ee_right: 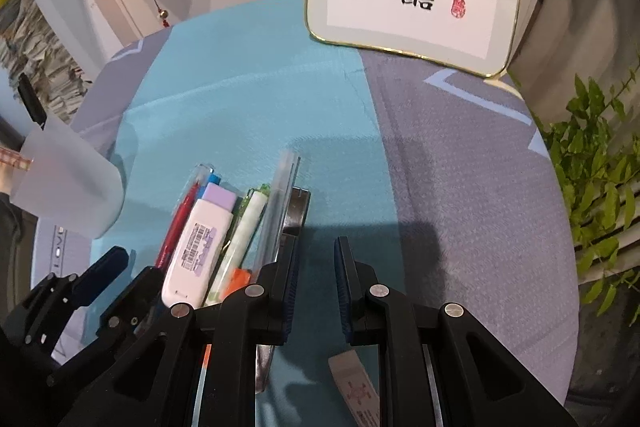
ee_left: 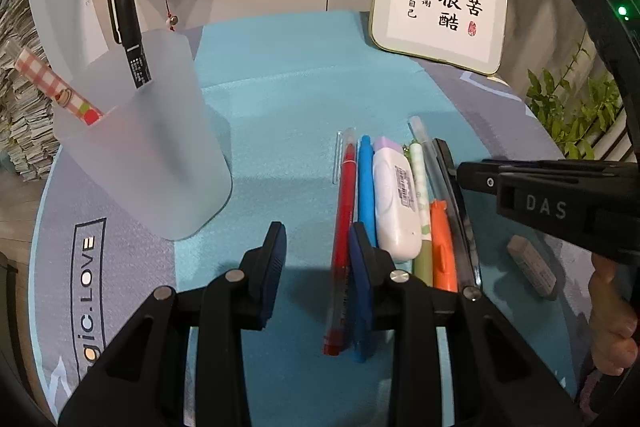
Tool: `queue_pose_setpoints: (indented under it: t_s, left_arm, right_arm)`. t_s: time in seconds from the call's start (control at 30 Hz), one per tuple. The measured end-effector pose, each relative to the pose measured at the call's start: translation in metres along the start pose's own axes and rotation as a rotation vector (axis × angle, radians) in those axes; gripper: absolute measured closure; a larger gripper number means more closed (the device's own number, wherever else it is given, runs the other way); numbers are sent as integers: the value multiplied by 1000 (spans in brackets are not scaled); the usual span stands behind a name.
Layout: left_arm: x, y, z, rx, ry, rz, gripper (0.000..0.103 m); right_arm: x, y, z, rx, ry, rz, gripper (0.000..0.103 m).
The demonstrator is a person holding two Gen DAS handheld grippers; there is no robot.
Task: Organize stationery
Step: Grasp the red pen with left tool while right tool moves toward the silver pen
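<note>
Stationery: row of pens lying side by side, centre-right of left wrist view, on blue mat (ee_left: 280,87)
Items: red pen (ee_left: 343,239), blue pen (ee_left: 366,183), white correction tape (ee_left: 396,203), orange marker (ee_left: 443,247), a few more pens (hard to separate)
Holder: frosted cup (ee_left: 160,163), upper left, well apart from the row
Done: black marker (ee_left: 128,27) and checked pen (ee_left: 52,87) already stand in cup
Left: whole row, plus eraser (ee_left: 532,265) at right
Left gripper (ee_left: 318,247): jaws apart, holding nothing, right finger touching or just beside red pen
Right gripper (ee_right: 316,271): jaws apart, holding nothing, at row's right edge
Progress: early, most still to move
</note>
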State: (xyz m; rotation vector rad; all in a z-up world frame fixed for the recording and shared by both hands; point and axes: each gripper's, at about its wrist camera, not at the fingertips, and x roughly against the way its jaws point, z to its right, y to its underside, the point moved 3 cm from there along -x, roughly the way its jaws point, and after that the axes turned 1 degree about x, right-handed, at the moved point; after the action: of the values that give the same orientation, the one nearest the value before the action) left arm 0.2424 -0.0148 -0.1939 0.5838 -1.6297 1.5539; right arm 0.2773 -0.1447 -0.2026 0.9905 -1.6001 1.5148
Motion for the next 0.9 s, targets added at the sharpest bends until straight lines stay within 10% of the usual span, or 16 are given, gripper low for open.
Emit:
queue_pose_setpoints:
  t_s: [0.27,0.4,0.5,0.9]
  left_arm:
    - [-8,-3,6,-24,-24,-10,74]
    - [-11,-8,8,-30,-28,-8,76]
    - [-9,-7,3,-18,-19,-17,96]
    - [19,32,-9,-7,-8,-62,96]
  right_arm:
    - [-5,1,9,-3,89,-21,86]
    - [-1,-1,16,-79,-56,-35,86]
    - [5,-5,19,-132,-122,-24,86]
    - [-3,-11,1,-47,-7,-32,86]
